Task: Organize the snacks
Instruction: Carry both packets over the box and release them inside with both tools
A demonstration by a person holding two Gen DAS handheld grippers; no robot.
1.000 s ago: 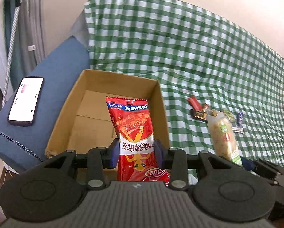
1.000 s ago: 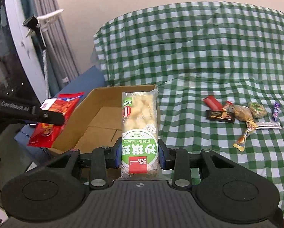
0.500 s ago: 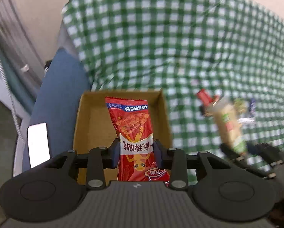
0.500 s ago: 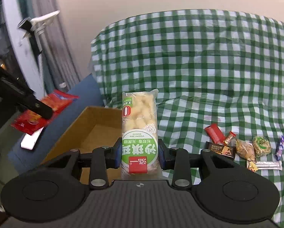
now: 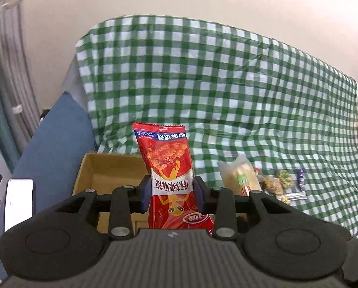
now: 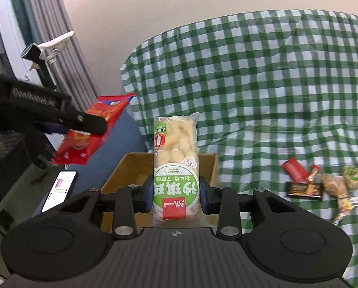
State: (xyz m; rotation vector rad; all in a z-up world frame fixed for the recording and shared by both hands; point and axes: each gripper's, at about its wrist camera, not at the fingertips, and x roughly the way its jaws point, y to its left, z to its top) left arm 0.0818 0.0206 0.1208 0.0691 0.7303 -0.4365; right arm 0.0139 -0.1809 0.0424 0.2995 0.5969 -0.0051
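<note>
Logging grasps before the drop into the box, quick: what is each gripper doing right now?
Left gripper: shut on the red snack packet.
Right gripper: shut on the green-labelled snack bag.

Glossy red packet (image 5: 168, 168), probably plastic

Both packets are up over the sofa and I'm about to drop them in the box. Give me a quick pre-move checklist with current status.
1. Left gripper clamped on the red snack packet: ok.
2. Right gripper clamped on the green-labelled pastry packet: ok.
3. Cardboard box open at the top: ok.
4. Box floor free of items: cannot tell, the grippers hide most of it.
5. Packets already over the box opening: cannot tell from these angles.
6. Phone lies outside the box, on the blue sofa arm: ok.
</note>
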